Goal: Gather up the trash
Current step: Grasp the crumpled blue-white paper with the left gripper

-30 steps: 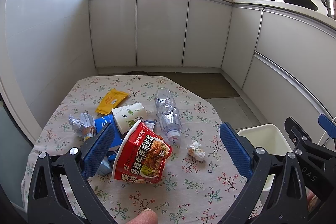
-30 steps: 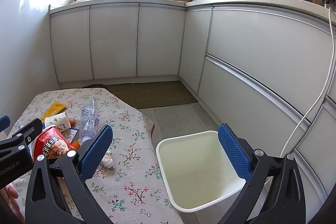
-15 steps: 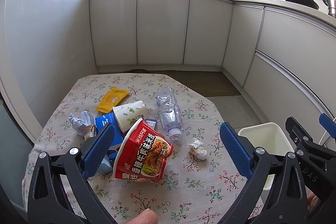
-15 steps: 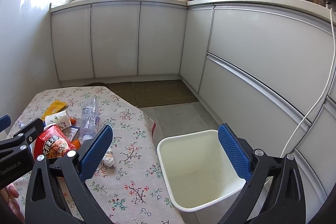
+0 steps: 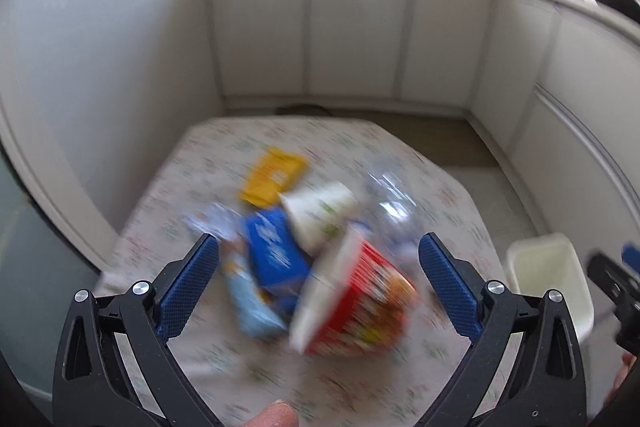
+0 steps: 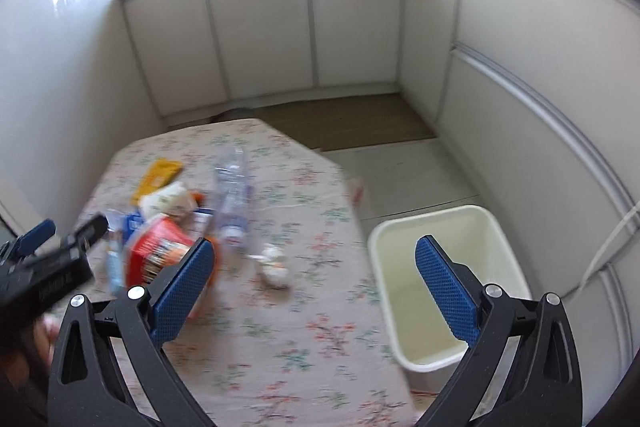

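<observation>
Left tongs (image 5: 318, 285): spread wide, nothing gripped, poised over trash pile on floral-cloth desk (image 6: 280, 339). Left view motion-blurred. Red noodle cup (image 5: 356, 303) on its side, directly between the blue pads (image 5: 188, 287). Behind red noodle cup: blue packet (image 5: 272, 251), white paper cup (image 5: 320, 211), yellow wrapper (image 5: 272, 175), clear plastic bottle (image 6: 234, 195). Crumpled white wad (image 6: 274, 263) right of red noodle cup. Right tongs (image 6: 314, 291): spread wide, empty, above desk edge. White bin (image 6: 448, 283) on floor, right of red noodle cup, beside desk.
</observation>
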`<control>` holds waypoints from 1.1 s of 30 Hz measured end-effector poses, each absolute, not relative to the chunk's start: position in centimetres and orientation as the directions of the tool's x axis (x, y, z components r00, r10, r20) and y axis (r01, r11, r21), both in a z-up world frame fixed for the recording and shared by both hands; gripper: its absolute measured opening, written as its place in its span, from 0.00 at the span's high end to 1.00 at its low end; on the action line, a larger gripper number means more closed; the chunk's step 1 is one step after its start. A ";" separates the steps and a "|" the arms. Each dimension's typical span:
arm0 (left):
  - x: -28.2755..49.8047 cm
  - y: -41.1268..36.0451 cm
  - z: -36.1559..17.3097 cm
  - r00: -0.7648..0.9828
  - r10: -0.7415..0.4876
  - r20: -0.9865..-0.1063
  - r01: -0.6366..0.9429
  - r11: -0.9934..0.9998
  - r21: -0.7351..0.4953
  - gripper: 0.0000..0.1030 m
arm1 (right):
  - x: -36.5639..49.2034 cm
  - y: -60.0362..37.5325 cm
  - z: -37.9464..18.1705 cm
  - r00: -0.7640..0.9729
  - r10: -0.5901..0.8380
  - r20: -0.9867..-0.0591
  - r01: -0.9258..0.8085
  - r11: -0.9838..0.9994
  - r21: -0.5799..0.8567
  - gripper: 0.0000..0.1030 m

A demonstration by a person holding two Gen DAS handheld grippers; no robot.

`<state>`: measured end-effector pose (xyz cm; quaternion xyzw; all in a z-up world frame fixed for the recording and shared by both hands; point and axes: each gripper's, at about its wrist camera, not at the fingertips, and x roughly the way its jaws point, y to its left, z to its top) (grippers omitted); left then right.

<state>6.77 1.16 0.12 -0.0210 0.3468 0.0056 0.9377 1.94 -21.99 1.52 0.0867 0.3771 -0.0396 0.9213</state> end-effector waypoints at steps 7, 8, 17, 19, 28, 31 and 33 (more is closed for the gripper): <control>11.1 10.4 1.6 0.742 -0.136 -0.656 -0.040 0.968 -0.246 0.07 | 6.0 -22.4 -0.5 0.692 0.103 -0.714 0.144 0.950 0.276 0.05; 11.8 11.4 0.1 0.697 -0.145 -0.702 -0.068 0.962 -0.265 0.07 | 6.4 -22.6 -1.8 0.681 0.098 -0.726 0.157 0.948 0.276 0.05; 16.6 16.7 -10.9 0.408 -0.217 -0.887 -0.392 0.836 -0.384 0.07 | 9.1 -22.5 -5.0 0.606 0.165 -0.778 0.163 0.932 0.324 0.05; 17.8 16.8 -11.7 0.414 -0.183 -0.892 -0.401 0.842 -0.359 0.08 | 9.5 -22.5 -5.5 0.591 0.168 -0.789 0.158 0.935 0.318 0.05; 20.9 17.5 -16.3 0.391 -0.218 -0.894 -0.451 0.801 -0.393 0.39 | 10.5 -22.8 -7.0 0.573 0.158 -0.804 0.154 0.943 0.295 0.05; 20.7 17.5 -15.2 0.423 -0.194 -0.885 -0.436 0.812 -0.387 0.41 | 11.0 -22.9 -7.6 0.562 0.180 -0.807 0.153 0.937 0.315 0.05; 20.3 17.5 -13.9 0.459 -0.191 -0.868 -0.414 0.818 -0.399 0.42 | 11.3 -22.8 -7.9 0.560 0.193 -0.806 0.156 0.931 0.331 0.05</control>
